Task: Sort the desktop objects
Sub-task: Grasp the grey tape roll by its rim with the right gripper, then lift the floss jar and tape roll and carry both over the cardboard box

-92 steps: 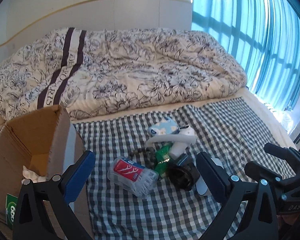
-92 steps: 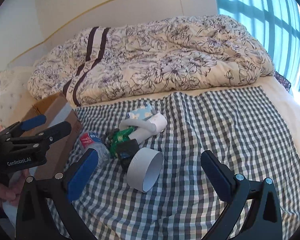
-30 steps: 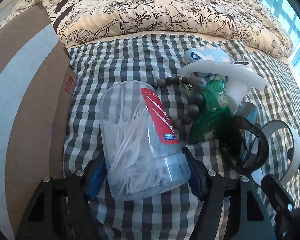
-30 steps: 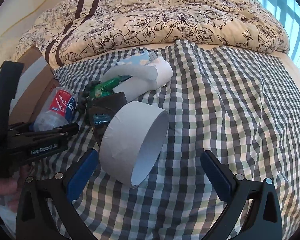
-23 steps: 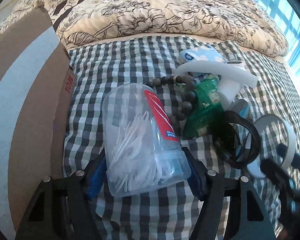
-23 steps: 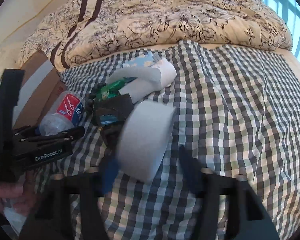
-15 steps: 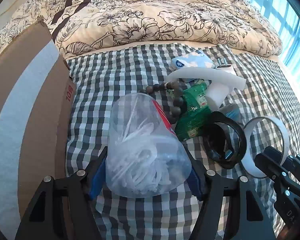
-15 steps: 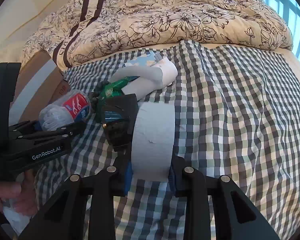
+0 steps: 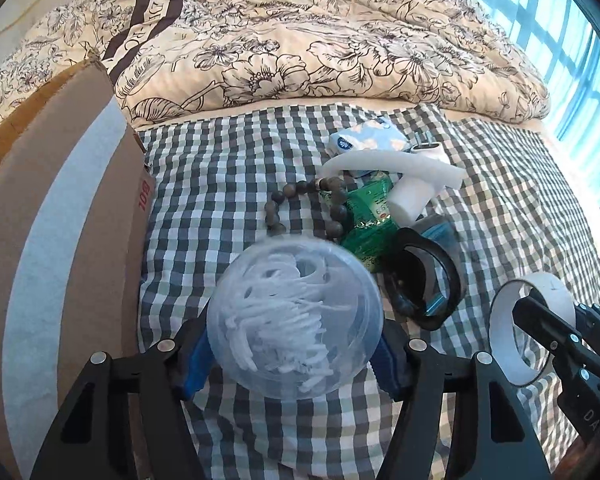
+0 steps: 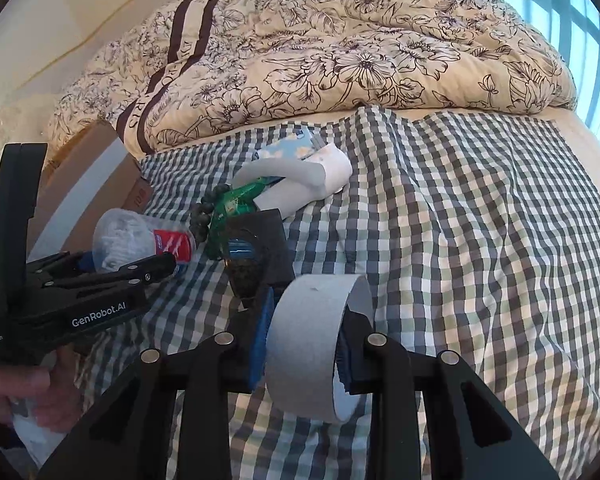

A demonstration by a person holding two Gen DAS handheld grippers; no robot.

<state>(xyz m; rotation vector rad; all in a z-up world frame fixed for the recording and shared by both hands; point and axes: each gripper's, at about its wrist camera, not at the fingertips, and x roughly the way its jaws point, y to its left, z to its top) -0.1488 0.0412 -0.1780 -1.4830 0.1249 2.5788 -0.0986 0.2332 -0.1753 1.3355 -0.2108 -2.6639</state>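
Both loads are now lifting off the checked cloth [image 10: 480,240]: L gripper [image 9: 294,354] is clamping the clear swab jar [image 9: 294,322], tipped end-on toward its cam; R gripper [image 10: 304,346] is pinching the white tape roll [image 10: 312,332]. Cardboard box [image 9: 60,240] edge is sitting close to L gripper's left; open cloth is lying to R gripper's right, w/ remaining clutter pile [image 10: 260,208] ahead-left.

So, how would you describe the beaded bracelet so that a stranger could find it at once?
Look at the checked cloth on the bed, at the small pile beside the cardboard box. The beaded bracelet lies at the pile's box-side edge, partly under the green packet. Only it is a loop of dark round beads.
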